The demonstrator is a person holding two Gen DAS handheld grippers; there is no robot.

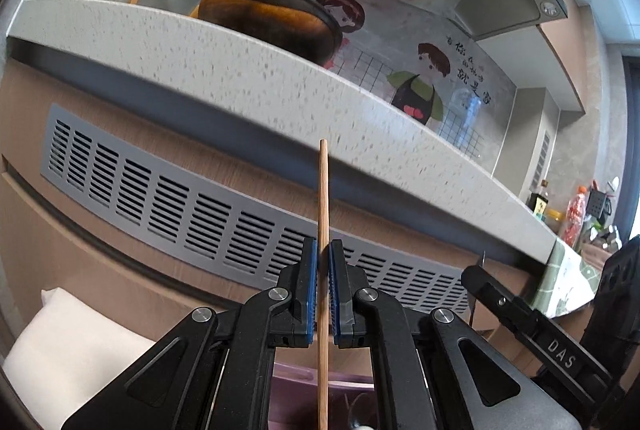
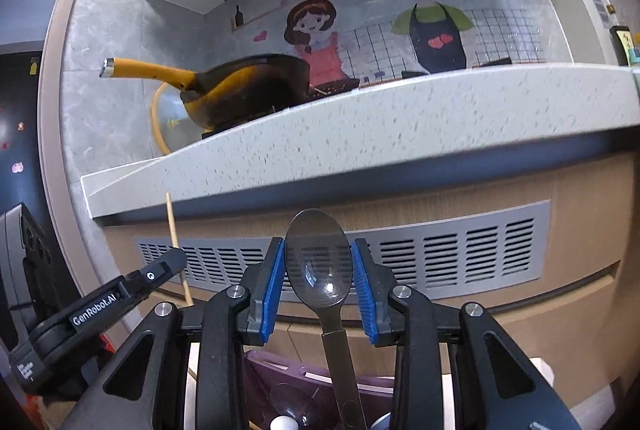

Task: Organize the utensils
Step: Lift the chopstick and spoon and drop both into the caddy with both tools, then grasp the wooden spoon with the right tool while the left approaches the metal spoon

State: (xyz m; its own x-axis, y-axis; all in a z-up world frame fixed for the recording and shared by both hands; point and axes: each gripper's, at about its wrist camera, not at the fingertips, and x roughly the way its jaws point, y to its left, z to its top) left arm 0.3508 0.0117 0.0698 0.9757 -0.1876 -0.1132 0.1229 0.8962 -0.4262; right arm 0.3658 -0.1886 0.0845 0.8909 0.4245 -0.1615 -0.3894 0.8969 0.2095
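Note:
My left gripper (image 1: 323, 254) is shut on a wooden chopstick (image 1: 322, 198) that stands upright between its blue pads, its tip in front of the counter edge. My right gripper (image 2: 319, 254) is shut on a metal spoon (image 2: 318, 254), bowl up, gripped by the bowl's sides; its handle runs down toward a purple utensil holder (image 2: 320, 386) below. The chopstick (image 2: 176, 230) and the left gripper's finger also show at the left of the right wrist view. The purple holder's rim (image 1: 296, 378) shows below the left gripper.
A speckled white countertop (image 1: 200, 50) runs across above a grey vent panel (image 1: 200, 198) on the wooden cabinet front. A yellow-handled pan (image 2: 248, 86) and a glass lid (image 2: 168, 118) sit on the counter. Bottles and jars (image 1: 576, 214) stand at the far right.

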